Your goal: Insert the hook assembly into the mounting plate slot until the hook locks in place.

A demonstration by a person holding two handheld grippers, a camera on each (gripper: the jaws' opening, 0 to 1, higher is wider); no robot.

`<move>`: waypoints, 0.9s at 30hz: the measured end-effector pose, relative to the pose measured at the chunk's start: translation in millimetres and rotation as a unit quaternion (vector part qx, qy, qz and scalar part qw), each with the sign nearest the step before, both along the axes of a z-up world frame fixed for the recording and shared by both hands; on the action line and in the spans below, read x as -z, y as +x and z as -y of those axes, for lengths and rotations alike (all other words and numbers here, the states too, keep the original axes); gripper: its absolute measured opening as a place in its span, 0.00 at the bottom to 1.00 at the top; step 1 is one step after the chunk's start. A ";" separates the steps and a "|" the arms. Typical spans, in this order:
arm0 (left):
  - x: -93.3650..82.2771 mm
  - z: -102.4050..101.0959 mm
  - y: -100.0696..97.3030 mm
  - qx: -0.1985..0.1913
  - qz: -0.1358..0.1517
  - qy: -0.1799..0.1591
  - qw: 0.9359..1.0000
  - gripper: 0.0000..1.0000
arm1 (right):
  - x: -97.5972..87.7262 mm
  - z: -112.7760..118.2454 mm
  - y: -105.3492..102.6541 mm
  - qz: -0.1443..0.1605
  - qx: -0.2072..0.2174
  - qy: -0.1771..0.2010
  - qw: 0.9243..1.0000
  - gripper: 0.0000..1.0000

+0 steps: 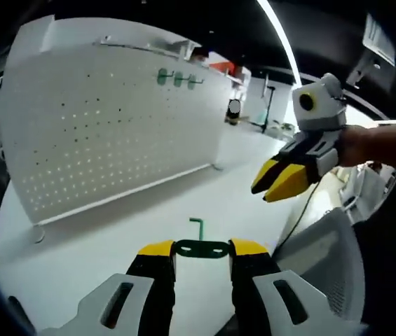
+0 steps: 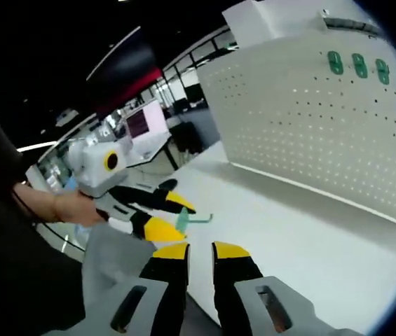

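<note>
Here, green hook assembly [image 1: 200, 246] pinched in left hand-held gripper [image 1: 202, 249], right hand-held gripper [image 2: 199, 250] narrow, seemingly empty, white pegboard [image 1: 113, 126] beyond

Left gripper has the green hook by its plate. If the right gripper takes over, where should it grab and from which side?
Probably the free middle of the green hook's flat oval plate, coming down from above: the left gripper pinches the plate by both ends, leaving the center bare. Avoid the thin bent wire rising from it; that must stay free to enter the pegboard. The right gripper hangs empty nearby.

I can read no text, label, brand or number anywhere in my two gripper views.
</note>
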State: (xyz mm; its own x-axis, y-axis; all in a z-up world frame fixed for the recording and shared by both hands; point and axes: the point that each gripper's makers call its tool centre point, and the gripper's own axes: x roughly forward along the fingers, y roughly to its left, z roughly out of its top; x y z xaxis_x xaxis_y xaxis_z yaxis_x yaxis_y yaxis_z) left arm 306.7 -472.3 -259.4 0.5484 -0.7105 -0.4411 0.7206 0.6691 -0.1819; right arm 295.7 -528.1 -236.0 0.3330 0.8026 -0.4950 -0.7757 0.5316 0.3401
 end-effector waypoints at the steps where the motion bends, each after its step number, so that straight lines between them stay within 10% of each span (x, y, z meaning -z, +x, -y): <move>1: -5.0 1.6 -2.8 0.006 0.002 -0.003 1.000 0.30 | -0.3 -0.2 -0.9 0.000 -0.002 0.000 1.000 0.11; 12: -45.7 25.2 -35.8 0.120 0.031 -0.050 0.991 0.30 | -17.5 -12.5 -13.4 -0.051 -0.037 0.056 0.996 0.12; 27: -71.1 38.9 -55.2 0.200 0.063 -0.064 0.976 0.30 | -40.6 -21.7 -33.3 -0.158 -0.075 0.160 0.971 0.11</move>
